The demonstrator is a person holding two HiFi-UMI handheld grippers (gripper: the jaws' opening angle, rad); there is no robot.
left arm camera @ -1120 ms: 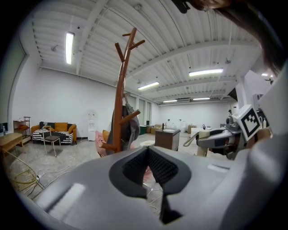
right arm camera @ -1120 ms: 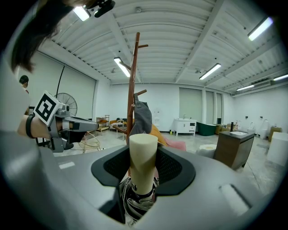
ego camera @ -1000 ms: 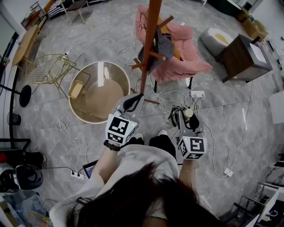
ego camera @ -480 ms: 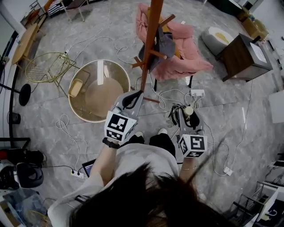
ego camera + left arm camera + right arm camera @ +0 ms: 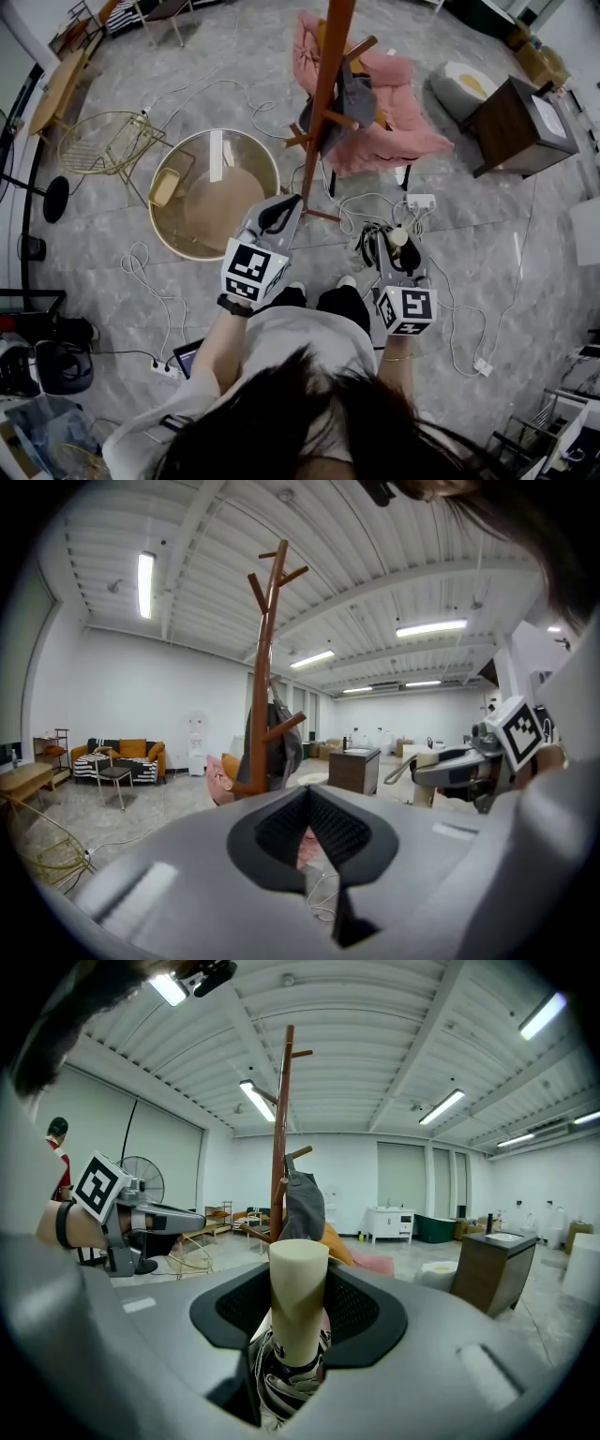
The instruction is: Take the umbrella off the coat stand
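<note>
The brown wooden coat stand (image 5: pixel 323 103) rises in front of me, a grey garment (image 5: pixel 353 97) hanging on its pegs. My right gripper (image 5: pixel 399 246) is shut on a folded umbrella (image 5: pixel 286 1372) with striped cloth. Its cream handle (image 5: pixel 298 1283) stands upright between the jaws, well off the stand. In the right gripper view the coat stand (image 5: pixel 281 1129) is some way ahead, slightly to the left. My left gripper (image 5: pixel 278 214) is held near the stand's foot, jaws shut with nothing in them. In the left gripper view the coat stand (image 5: pixel 262 667) is ahead, left of centre.
A round glass table (image 5: pixel 214 192) sits left of the stand, a pink armchair (image 5: pixel 398 127) behind it. A dark wooden cabinet (image 5: pixel 520 122) is at the right. Cables and a power strip (image 5: pixel 417 200) lie on the floor. A wire chair (image 5: pixel 103 141) stands far left.
</note>
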